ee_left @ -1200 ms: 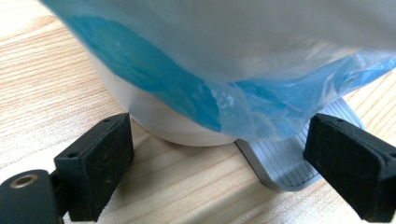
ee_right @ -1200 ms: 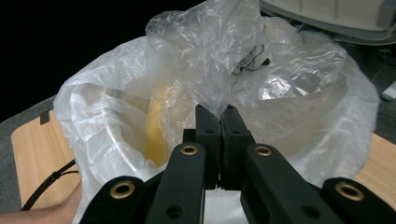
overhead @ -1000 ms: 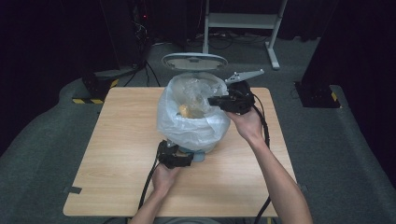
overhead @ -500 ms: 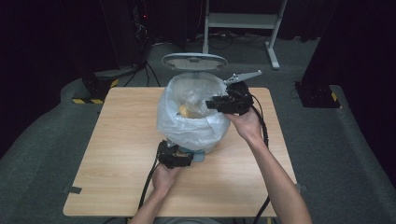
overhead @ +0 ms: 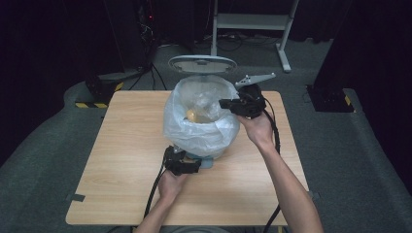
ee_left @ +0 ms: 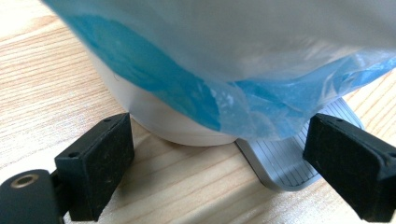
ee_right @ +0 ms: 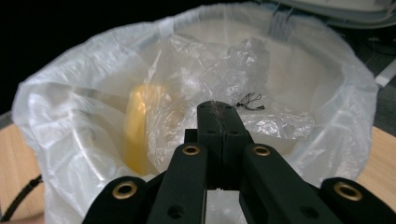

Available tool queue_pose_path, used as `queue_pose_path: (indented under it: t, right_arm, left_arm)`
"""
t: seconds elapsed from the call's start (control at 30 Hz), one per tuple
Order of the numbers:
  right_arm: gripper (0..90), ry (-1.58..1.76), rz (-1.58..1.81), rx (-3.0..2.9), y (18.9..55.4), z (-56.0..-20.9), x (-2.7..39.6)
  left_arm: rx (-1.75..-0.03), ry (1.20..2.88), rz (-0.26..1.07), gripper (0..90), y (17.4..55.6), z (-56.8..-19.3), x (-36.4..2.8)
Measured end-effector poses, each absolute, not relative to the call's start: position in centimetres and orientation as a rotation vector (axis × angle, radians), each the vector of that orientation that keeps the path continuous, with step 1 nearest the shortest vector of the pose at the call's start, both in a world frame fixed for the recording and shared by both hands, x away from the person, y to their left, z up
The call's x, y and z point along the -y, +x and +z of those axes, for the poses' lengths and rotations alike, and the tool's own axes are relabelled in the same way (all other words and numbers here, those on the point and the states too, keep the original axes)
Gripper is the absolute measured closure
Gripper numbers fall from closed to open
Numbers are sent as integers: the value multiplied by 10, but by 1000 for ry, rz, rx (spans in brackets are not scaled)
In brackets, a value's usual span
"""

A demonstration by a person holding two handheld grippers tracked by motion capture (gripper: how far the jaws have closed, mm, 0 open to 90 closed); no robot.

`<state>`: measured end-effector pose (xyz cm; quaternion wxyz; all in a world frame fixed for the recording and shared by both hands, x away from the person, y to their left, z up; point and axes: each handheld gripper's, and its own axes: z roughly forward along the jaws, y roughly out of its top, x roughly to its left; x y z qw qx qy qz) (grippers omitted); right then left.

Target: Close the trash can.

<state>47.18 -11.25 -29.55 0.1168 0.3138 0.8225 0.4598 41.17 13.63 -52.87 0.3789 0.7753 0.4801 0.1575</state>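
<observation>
One table (overhead: 121, 160), light wood, carries everything. On it, toward the far middle, stands a small white pedal bin (ee_left: 154, 116) lined with a translucent bag (overhead: 194, 131) that is folded out over the rim and hangs down most of the body. The grey lid (overhead: 201, 63) stands open behind it.

Right gripper (overhead: 224, 103): held level at the bin's right rim, pointing left across the mouth. Its jaws have just been closing and now meet pad to pad. In the right gripper view the tip (ee_right: 218, 109) sits just over the near edge of the liner, with crumpled film directly ahead and below. No film is visibly caught between the pads, though a thin fold could be hidden there.

Left gripper (overhead: 194, 162): low at the near foot of the bin, pointing away from the person. In the left gripper view (ee_left: 222, 130) the jaws stand wide apart and hold nothing. The bin's base lies between them, and the ribbed grey pedal (ee_left: 285, 163) is just inside the right-hand jaw.

Key relation, as a judgement: the liner's rim lies under and just beyond the right tip, so that hand is the nearer to take it while the left steadies the base.

A yellow item (ee_right: 137, 126) lies inside the bag, left of and beyond the right tip.
</observation>
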Motion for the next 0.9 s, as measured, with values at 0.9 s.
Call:
queue_pose_path:
  t: [0.9]
  right_arm:
    - [689,948,1291,-2431,475,-312,107]
  left_arm:
    - [-1227,1986,418,89,412,-528,-137]
